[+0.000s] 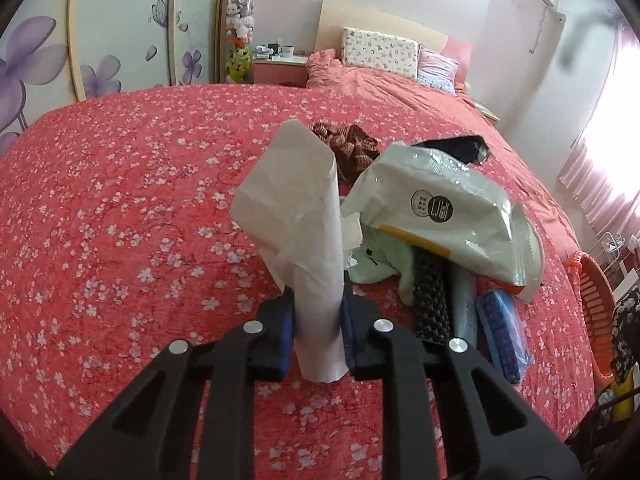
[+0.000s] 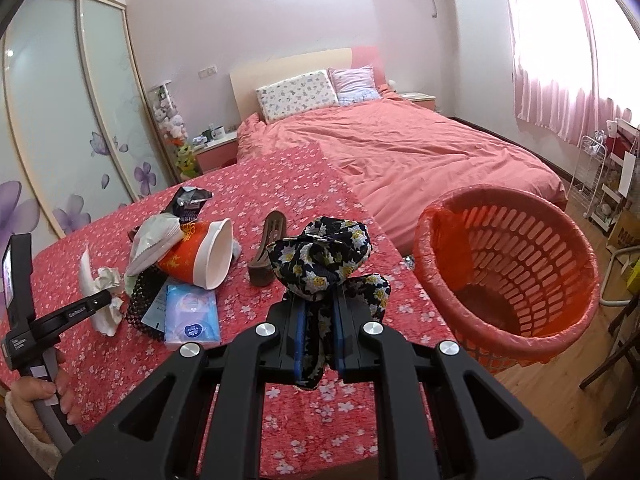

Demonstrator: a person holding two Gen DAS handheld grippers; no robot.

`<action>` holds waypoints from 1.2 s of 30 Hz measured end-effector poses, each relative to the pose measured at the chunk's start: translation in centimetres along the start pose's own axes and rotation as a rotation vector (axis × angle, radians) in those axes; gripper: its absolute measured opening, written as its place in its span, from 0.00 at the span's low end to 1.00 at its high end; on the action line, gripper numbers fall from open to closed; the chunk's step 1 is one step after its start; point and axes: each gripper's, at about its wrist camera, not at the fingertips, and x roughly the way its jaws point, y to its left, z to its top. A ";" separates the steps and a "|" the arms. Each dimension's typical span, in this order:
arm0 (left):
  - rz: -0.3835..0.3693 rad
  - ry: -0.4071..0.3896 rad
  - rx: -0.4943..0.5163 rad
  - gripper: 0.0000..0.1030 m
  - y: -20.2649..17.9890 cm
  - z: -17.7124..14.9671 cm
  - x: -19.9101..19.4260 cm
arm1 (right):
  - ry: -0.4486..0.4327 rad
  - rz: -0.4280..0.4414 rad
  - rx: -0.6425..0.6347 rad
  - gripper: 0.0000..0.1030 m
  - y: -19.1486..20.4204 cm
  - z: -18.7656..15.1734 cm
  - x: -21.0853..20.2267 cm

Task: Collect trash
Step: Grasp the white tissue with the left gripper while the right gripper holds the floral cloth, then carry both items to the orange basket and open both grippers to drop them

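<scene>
A red cloth [image 2: 280, 184] strewn with white blossoms is seen; the basket [image 2: 508, 276] is orange, the held rag [image 2: 320, 260] black with yellow-white flowers.

I'm in a home bedroom: a bed [image 2: 420, 152] with pillows [image 2: 298, 94] and headboard [image 2: 288, 65], a nightstand [image 2: 212, 148] beside it, a sliding wardrobe [image 2: 60, 100] with purple flowers, pink curtains [image 2: 560, 60] at the window.

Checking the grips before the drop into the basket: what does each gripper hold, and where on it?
Left gripper: shut on the white tissue paper, near its lower end. Right gripper: shut on the dark floral cloth, at its hanging lower part.
</scene>
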 end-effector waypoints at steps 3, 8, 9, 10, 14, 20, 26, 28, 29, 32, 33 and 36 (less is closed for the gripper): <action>-0.006 -0.020 0.010 0.19 -0.2 0.3 -1.3 | -0.011 -0.004 0.005 0.11 -0.4 0.2 -0.4; -0.037 -0.067 0.040 0.20 -2.1 0.9 -4.4 | -0.034 -0.010 0.017 0.11 -1.4 0.6 -1.2; -0.049 -0.077 0.048 0.20 -2.4 1.1 -5.1 | -0.039 -0.012 0.019 0.11 -1.6 0.7 -1.3; -0.059 -0.087 0.057 0.20 -3.0 1.2 -5.7 | -0.045 -0.016 0.021 0.11 -1.8 0.8 -1.5; -0.112 -0.127 0.106 0.20 -6.4 1.3 -8.3 | -0.069 -0.038 0.036 0.11 -3.3 1.2 -2.2; -0.226 -0.135 0.179 0.20 -12.4 1.2 -10.0 | -0.098 -0.098 0.067 0.11 -6.1 1.7 -2.7; -0.330 -0.107 0.266 0.20 -19.0 0.5 -9.3 | -0.133 -0.166 0.098 0.11 -9.4 2.5 -3.0; -0.369 -0.088 0.288 0.20 -21.1 0.1 -8.9 | -0.137 -0.186 0.116 0.11 -10.4 2.7 -2.8; -0.381 -0.082 0.296 0.20 -21.5 -0.3 -8.7 | -0.139 -0.197 0.127 0.11 -11.1 2.7 -2.7; -0.425 -0.064 0.332 0.20 -24.3 -1.2 -8.0 | -0.143 -0.224 0.149 0.11 -12.6 2.7 -2.3; -0.435 -0.060 0.342 0.20 -25.0 -1.3 -7.7 | -0.142 -0.229 0.157 0.11 -13.0 2.7 -2.1; -0.477 -0.044 0.379 0.20 -27.4 -2.3 -7.0 | -0.136 -0.240 0.181 0.11 -14.3 2.7 -1.5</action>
